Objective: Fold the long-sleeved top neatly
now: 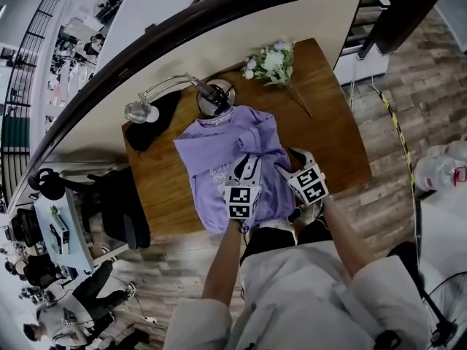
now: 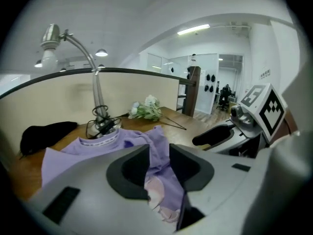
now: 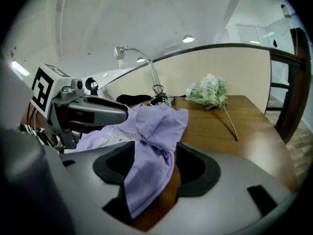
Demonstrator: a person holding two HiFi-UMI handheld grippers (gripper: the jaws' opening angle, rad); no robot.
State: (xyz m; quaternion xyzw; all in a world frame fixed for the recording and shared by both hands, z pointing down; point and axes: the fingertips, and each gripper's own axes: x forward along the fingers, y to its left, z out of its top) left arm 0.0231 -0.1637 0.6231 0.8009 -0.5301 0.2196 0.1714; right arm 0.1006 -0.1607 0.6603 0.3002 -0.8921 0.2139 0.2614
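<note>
Lilac long-sleeved top (image 1: 226, 152) lies rumpled on the bench (image 1: 328, 130), collar away from me, only partly folded by my reckoning. My left tongs (image 2: 157, 151) and right tongs (image 3: 155, 148) stand parted, cloth loose between each; the neat folds remain.

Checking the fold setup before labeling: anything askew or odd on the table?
Yes. The top is rumpled, not flat: one edge is bunched into a twisted ridge lying between the right gripper's open jaws. The collar sits right by the lamp base, crowding the fold. Nothing spilled or damaged.
</note>
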